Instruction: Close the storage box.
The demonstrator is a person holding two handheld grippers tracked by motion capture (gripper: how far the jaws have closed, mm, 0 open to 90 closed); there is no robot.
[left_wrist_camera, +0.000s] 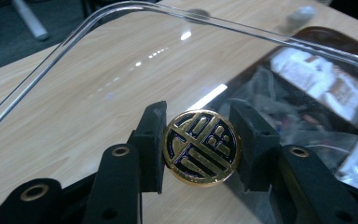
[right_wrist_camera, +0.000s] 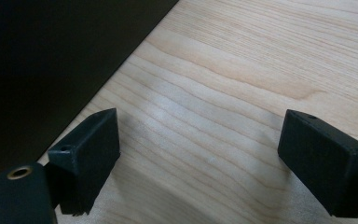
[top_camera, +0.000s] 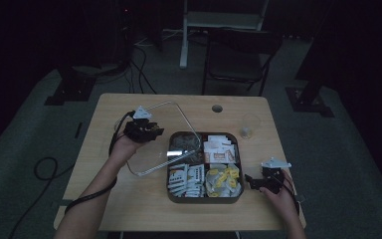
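A dark four-part tray (top_camera: pixel 204 199) sits mid-table with sachets and packets in each compartment. Its clear plastic lid (top_camera: pixel 154 144) is off the tray, tilted over the table to the left with one edge over the tray's left side. My left gripper (top_camera: pixel 151 132) is shut on the lid's round gold and dark blue knob (left_wrist_camera: pixel 201 148), and the left gripper (left_wrist_camera: pixel 201 140) has a pad against each side of it. The lid (left_wrist_camera: pixel 121 70) spreads out behind the knob. My right gripper (top_camera: pixel 251 181) stands open beside the tray's right wall (right_wrist_camera: pixel 42 60); the right gripper (right_wrist_camera: pixel 200 149) holds nothing above bare wood.
A small clear cup (top_camera: pixel 250 124) stands right of the tray's far corner. A round cable hole (top_camera: pixel 217 108) is near the far table edge. A dark chair (top_camera: pixel 238 59) stands beyond the table. Cables lie on the floor (top_camera: pixel 45 169) to the left.
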